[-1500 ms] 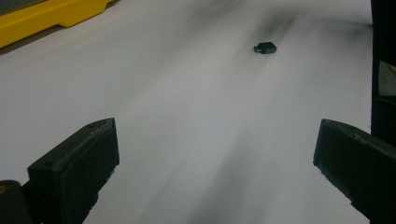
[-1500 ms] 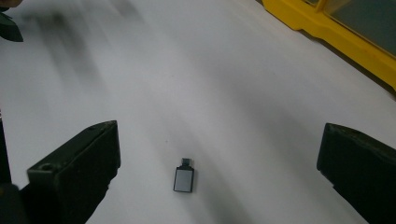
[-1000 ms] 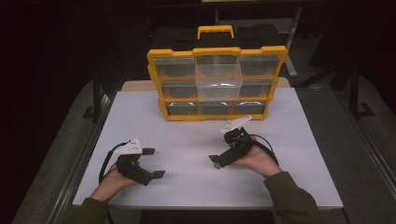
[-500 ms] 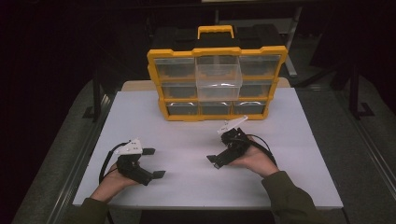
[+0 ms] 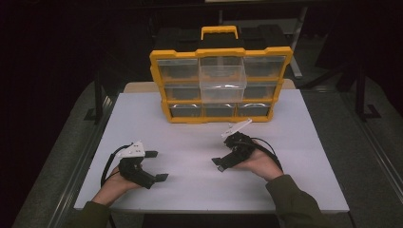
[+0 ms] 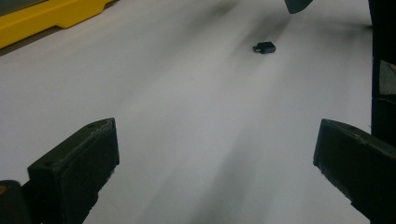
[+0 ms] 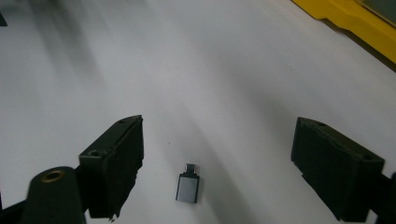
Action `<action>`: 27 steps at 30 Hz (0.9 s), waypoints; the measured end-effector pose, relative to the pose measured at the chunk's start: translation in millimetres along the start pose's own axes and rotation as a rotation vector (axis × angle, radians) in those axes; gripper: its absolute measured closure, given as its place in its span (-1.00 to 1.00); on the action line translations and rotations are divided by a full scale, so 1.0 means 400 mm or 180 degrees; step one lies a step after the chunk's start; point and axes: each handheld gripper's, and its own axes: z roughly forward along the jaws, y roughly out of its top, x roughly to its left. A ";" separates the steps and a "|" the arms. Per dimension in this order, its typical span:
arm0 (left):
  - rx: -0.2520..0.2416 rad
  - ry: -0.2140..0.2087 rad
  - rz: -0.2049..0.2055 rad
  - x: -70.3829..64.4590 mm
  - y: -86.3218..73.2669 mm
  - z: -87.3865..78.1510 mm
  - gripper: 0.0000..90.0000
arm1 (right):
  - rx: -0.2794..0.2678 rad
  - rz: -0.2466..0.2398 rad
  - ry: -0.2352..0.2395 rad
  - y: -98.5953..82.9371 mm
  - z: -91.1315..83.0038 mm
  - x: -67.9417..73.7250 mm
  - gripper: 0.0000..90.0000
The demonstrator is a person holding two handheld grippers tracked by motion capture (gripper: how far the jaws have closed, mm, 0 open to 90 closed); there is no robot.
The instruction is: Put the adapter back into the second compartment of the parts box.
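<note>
While no writing reads, each hand-held gripper [image 5: 157,165] [image 5: 222,151] gapes wide, holding nothing.

Your right gripper [image 5: 227,152] has eased slightly nearer you and now has its jaws spread around the adapter [image 7: 188,187].

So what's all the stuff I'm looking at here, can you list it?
Organizer box: one, yellow frame with clear drawers and a yellow handle, standing at the far middle of the table; one middle drawer sticks out.
Small adapter plug: one, dark grey, lying on the table between the open jaws of the right gripper.
Table: one, white top.
Left gripper: one, black, jaws open, held low on the table.
Right gripper: one, black, jaws open.
Sleeves: two, olive green, near edge.
</note>
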 end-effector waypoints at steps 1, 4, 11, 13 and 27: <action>0.0000 0.0001 0.0003 0.000 0.000 0.000 -1.00 | 0.0002 -0.0005 0.0006 -0.001 0.000 0.000 -0.59; 0.0001 0.0009 0.0005 -0.001 0.000 0.001 -1.00 | 0.0031 -0.0024 0.0003 -0.003 0.002 0.002 -0.54; 0.0011 0.0015 0.0017 -0.001 0.000 0.001 -1.00 | 0.0089 -0.0033 0.0023 -0.007 0.006 0.006 -0.42; 0.0010 0.0014 0.0019 -0.002 0.000 0.001 -1.00 | 0.0104 -0.0038 0.0025 -0.009 0.007 0.006 -0.40; -0.0001 0.0018 0.0032 -0.001 0.001 -0.001 -1.00 | 0.0273 -0.0130 0.0094 -0.020 0.028 0.017 -0.19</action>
